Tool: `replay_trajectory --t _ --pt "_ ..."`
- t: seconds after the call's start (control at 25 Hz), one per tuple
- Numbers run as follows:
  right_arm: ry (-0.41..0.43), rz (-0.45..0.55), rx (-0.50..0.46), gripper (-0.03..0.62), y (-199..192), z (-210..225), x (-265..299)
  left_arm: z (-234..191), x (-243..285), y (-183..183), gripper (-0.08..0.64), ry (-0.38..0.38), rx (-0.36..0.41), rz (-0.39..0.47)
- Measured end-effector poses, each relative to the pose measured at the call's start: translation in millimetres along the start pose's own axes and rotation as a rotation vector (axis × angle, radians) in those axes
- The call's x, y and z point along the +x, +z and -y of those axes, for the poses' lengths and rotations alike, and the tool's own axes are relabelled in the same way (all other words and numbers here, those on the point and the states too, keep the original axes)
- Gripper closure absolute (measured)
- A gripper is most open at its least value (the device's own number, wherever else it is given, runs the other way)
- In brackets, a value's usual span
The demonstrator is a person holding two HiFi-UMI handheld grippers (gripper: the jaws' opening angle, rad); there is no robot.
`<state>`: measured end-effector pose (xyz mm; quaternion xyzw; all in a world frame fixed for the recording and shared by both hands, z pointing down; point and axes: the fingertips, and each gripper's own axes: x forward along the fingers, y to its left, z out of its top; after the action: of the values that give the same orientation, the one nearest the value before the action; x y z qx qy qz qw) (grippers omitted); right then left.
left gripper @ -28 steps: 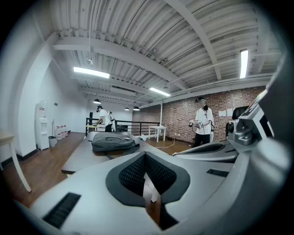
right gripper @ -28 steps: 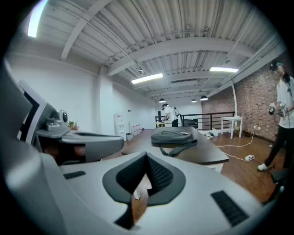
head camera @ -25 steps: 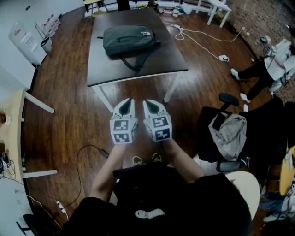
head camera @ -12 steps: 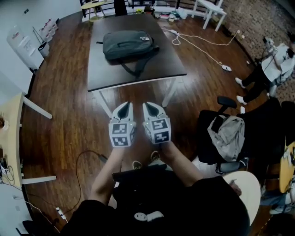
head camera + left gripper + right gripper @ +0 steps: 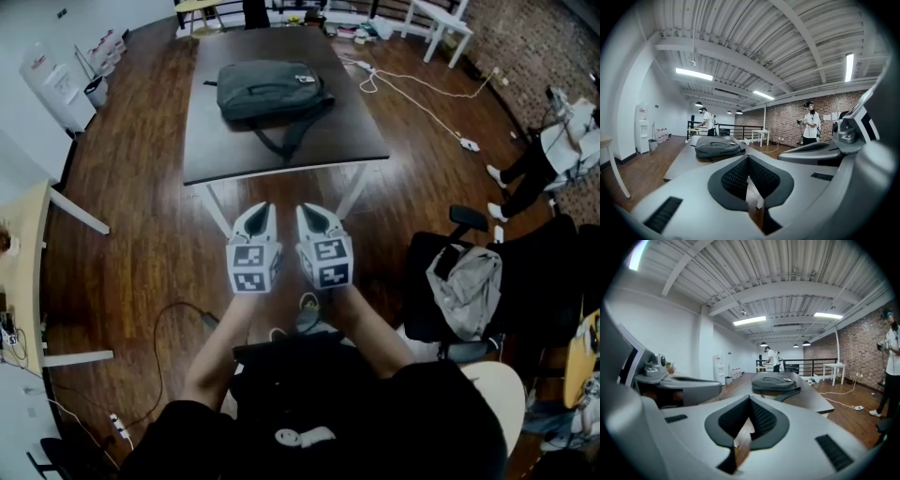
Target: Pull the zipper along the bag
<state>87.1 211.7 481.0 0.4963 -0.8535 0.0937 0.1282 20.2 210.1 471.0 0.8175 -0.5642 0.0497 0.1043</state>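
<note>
Bag [image 5: 272,91], judged soft and light, is seen on the worktop [image 5: 281,155], well ahead of left claw [image 5: 262,214] and right claw [image 5: 310,216], both closed and empty; zipper tab to be pinched.

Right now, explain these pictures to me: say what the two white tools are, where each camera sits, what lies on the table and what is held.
No robot here: a person holds a tool in each hand, the left gripper and the right gripper; the marker cubes are part of them. The head view comes from a camera on the person's head, looking down. The other two views come from cameras riding on each tool, looking along its fingers. A grey bag lies on the dark table, ahead of the person, touched by neither tool. Both pairs of fingers are closed together with nothing between them, so nothing is held.
</note>
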Motion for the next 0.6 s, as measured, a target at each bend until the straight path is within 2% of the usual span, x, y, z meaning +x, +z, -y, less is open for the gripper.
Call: replay_trajectory --t 0.6 --pt "0.070 -0.019 0.010 0.578 10 45 76 -26 81 1 0.560 0.060 0.007 -0.048"
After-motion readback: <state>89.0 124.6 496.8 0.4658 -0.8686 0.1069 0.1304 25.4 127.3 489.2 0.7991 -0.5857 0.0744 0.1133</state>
